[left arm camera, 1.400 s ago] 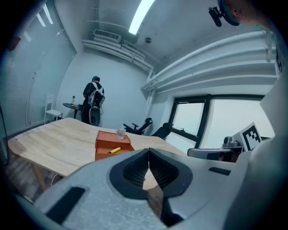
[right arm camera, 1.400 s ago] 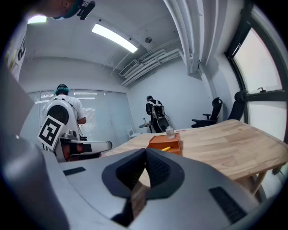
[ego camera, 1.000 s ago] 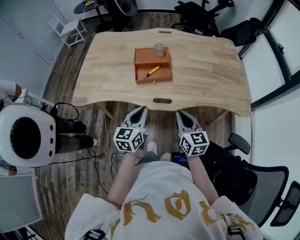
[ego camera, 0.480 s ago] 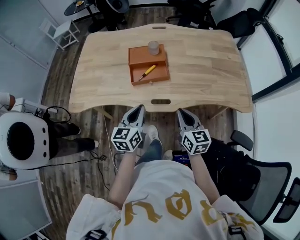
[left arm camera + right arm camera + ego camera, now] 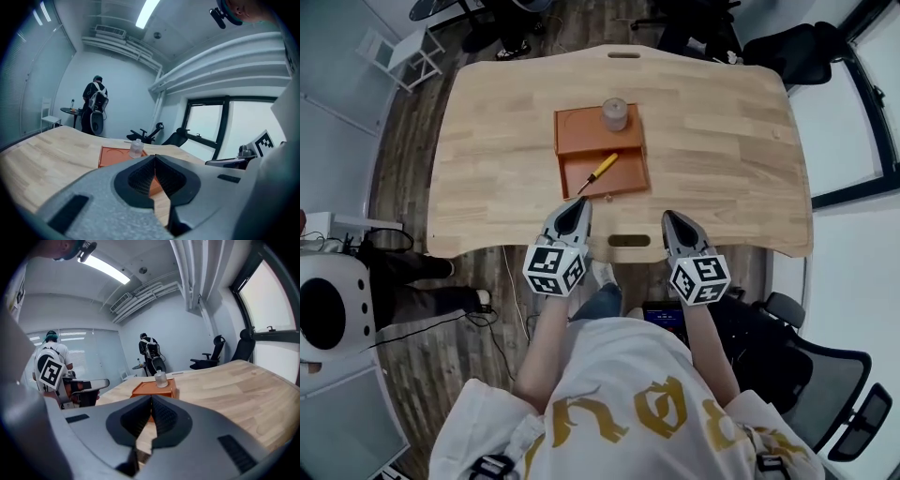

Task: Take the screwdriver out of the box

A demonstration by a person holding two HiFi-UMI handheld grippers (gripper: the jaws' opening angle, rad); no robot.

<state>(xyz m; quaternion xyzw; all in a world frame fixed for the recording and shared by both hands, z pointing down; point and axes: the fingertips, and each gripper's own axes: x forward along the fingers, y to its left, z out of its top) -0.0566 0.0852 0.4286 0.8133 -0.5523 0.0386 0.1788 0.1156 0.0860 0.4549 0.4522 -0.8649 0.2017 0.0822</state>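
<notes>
An orange box [image 5: 581, 131] sits mid-table, its near half an open tray. A screwdriver [image 5: 602, 171] with a yellow handle lies slantwise in that tray. A small clear jar [image 5: 614, 113] stands on the box's far half. My left gripper [image 5: 579, 205] is shut with nothing in it, its tip over the table's near edge just short of the tray. My right gripper [image 5: 670, 218] is also shut and holds nothing, to the right of the box. In both gripper views the box [image 5: 117, 156] [image 5: 154, 389] and jar [image 5: 136, 148] [image 5: 161, 379] lie ahead; the screwdriver is hidden there.
The wooden table [image 5: 722, 141] has a handle slot [image 5: 628, 241] in its near edge between my grippers. A white round device [image 5: 328, 309] stands on the floor at left, and black office chairs [image 5: 825, 375] at right. A person [image 5: 150, 352] stands beyond the table's far end.
The view and both grippers have moved forward toward the table. The gripper tips now reach its near edge, the left one close to the box. Both stay shut.
</notes>
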